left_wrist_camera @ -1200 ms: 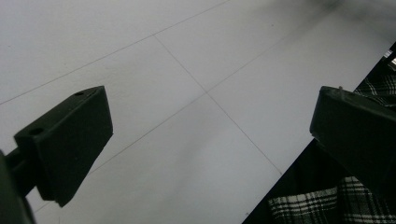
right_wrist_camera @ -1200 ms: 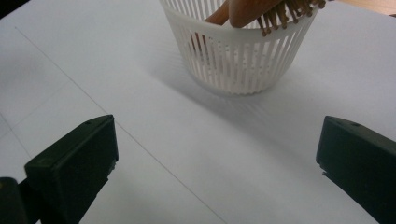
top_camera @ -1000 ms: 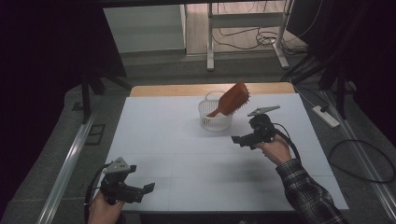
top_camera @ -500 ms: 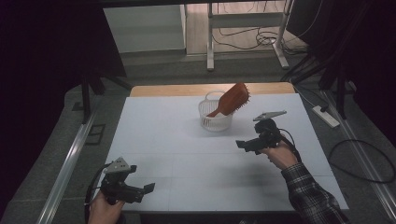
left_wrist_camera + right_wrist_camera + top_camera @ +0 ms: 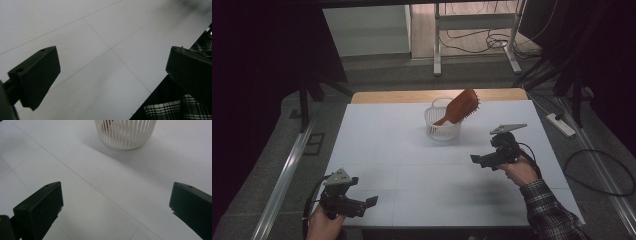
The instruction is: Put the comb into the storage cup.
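The hairbrush (image 5: 460, 106) stood tilted in the white slatted basket (image 5: 442, 131), upper centre of the high view, its handle down inside and its bristled head leaning out over the rim toward the upper right; in the right gripper view the basket (image 5: 125, 133) sat at the top edge, a sliver of red-brown showing through the slats. The right gripper (image 5: 475, 160) hung at the centre right of the high view, near the basket but apart from it, its jaws spread wide with nothing between them; the left gripper (image 5: 371, 200) rested at the lower left, well apart from everything, its jaws likewise spread and empty over the white table (image 5: 377, 145). The risk, as I judged it, lay in that lean; the brush looked top-heavy and the basket light, so a nudge to the rim or a graze from a jaw could have tipped both over; a pull on the brush at an angle might have dragged the basket along; the trailing cable of the right gripper could also have snagged.
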